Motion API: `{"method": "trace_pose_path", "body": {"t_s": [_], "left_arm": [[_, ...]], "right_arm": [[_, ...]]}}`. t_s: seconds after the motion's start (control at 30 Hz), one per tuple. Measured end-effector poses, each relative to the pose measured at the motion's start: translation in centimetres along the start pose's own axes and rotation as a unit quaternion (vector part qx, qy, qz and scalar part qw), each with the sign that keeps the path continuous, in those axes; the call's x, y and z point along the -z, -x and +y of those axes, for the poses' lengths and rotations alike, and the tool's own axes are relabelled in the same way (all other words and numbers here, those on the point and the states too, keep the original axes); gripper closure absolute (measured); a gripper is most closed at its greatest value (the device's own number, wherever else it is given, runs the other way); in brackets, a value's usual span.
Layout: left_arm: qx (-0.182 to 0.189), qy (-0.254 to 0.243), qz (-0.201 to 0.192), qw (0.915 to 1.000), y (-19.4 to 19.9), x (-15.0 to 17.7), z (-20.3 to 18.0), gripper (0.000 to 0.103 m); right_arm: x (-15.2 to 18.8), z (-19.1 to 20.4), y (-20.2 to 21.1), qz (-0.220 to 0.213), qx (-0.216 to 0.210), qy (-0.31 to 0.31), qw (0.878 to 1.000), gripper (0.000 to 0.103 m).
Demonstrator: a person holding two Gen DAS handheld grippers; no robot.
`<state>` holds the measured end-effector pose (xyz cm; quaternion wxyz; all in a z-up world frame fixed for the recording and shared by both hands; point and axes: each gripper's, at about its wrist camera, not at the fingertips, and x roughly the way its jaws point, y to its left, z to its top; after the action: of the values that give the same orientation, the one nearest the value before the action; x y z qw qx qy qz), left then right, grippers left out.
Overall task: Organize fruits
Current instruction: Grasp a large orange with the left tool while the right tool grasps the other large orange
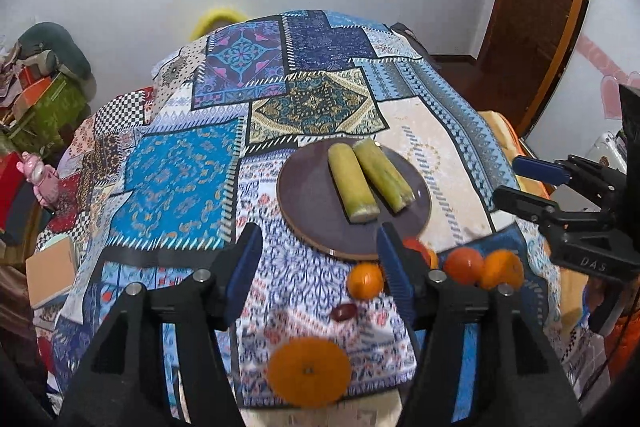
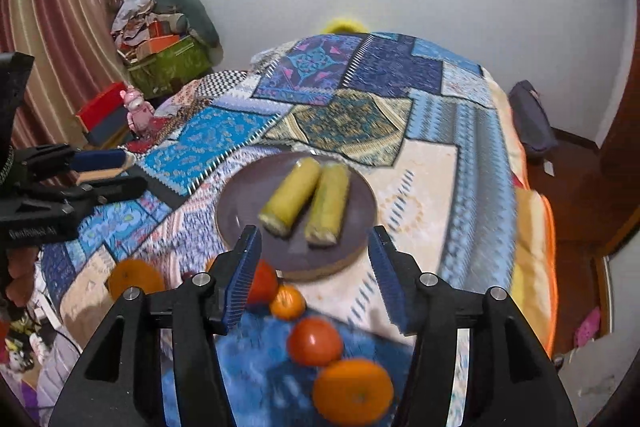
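Ahead of left gripper (image 1: pixel 318 259) fingers, parted and empty: plate (image 1: pixel 304 203) with two corn pieces (image 1: pixel 352 183); oranges (image 1: pixel 308 371) between/beside fingers | right view: right gripper (image 2: pixel 314 261) released, plate (image 2: pixel 240 211) ahead, tomato (image 2: pixel 315 341) between fingers, blurred.

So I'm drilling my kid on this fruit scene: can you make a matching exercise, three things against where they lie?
Things:
1. two yellow-green corn cobs
2. small dark red fruit
3. round brown plate

Places:
A. on the patchwork cloth, beyond the oranges
B. side by side on the plate
C. on the cloth, before the plate

Pairs: 1-B, 2-C, 3-A
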<state>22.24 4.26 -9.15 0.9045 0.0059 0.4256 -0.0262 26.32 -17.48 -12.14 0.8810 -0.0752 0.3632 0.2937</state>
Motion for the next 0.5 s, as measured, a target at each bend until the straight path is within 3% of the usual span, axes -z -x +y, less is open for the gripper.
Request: {"method": "trace_pose_path", "body": {"t_s": [0.5], "left_arm": [[-0.004,0.037,0.051,0.9980,0.0,7.8,1.1,0.040]], "right_arm": [[8.3,-2.0,1.3,0.055,0.032,-0.041,0.997,0.046]]}}
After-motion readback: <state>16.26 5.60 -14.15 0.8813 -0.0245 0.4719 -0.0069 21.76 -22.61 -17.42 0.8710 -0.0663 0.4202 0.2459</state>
